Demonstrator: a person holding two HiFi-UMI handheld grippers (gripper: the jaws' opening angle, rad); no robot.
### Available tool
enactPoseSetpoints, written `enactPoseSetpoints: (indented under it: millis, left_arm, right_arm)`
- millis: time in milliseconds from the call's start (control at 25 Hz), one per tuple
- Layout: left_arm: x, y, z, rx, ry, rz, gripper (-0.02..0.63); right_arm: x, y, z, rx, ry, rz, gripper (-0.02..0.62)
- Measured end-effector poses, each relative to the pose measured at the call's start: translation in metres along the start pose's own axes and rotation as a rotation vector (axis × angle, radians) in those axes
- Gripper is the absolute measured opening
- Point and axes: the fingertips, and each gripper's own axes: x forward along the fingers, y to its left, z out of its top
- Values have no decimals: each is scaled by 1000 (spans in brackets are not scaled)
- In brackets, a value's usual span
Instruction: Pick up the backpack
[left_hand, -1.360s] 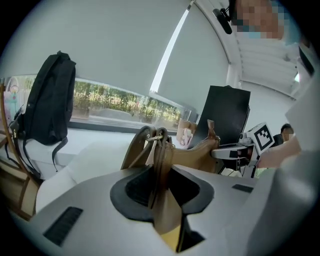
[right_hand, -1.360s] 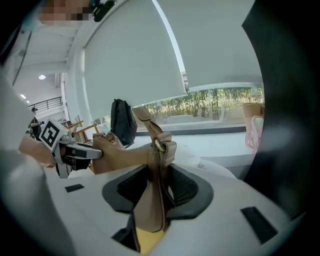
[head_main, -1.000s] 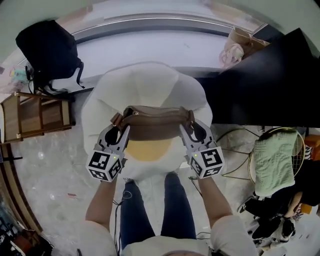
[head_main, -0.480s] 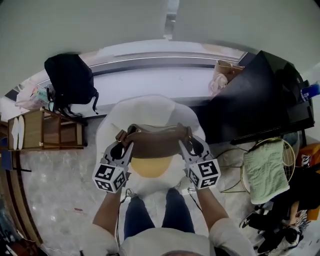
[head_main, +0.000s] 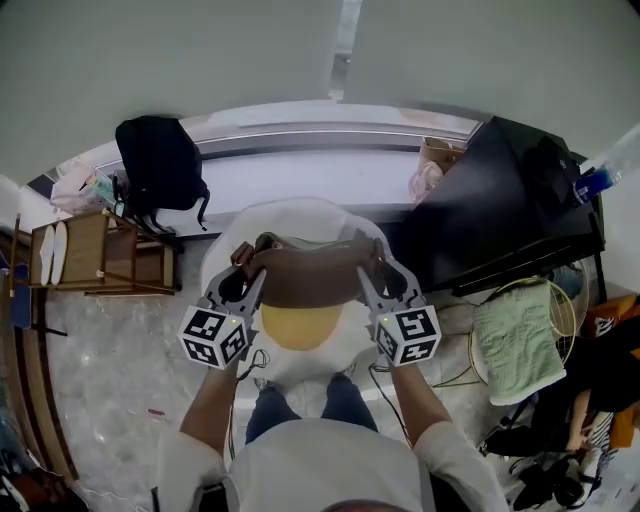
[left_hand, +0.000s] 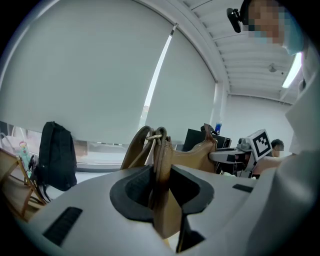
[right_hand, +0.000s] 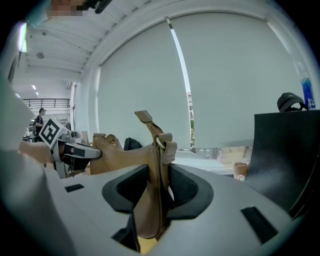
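- Grip state, left: your left hand-held gripper (head_main: 245, 281) (left_hand: 160, 176) is pinching the left end of the brown backpack (head_main: 310, 280). In the left gripper view both pads press on the leather just below the metal strap ring (left_hand: 158, 134).
- Grip state, right: your right hand-held gripper (head_main: 372, 276) (right_hand: 159, 180) is pinching the opposite end of the brown backpack (right_hand: 120, 152). Its pads press flat on the leather side panel under the strap loop.
- Position of the load: the brown backpack hangs level between the two hand-held grippers, in front of your body. Its long side runs left to right.
- Below the load: in the head view a white cushion (head_main: 300, 222) with a yellow centre (head_main: 300, 326) lies directly behind the brown backpack. No view shows whether the two touch.
- Surroundings, left: a black backpack (head_main: 160, 170) (left_hand: 55, 155) stands against the window ledge (head_main: 300, 165), well apart from your grippers. A wooden rack (head_main: 95, 255) stands just beside it.
- Surroundings, right: a black panel (head_main: 500, 210) (right_hand: 285, 150) stands near the right hand-held gripper. A green towel (head_main: 515, 335) lies over a wire basket further right.
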Motion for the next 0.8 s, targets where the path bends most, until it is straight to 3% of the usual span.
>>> enactPoseSetpoints:
  millis: [800]
  left_arm:
    - [-56,-32,68,90,-121,-12,107]
  right_arm:
    - [-57,31,71,-32,-128,7,153]
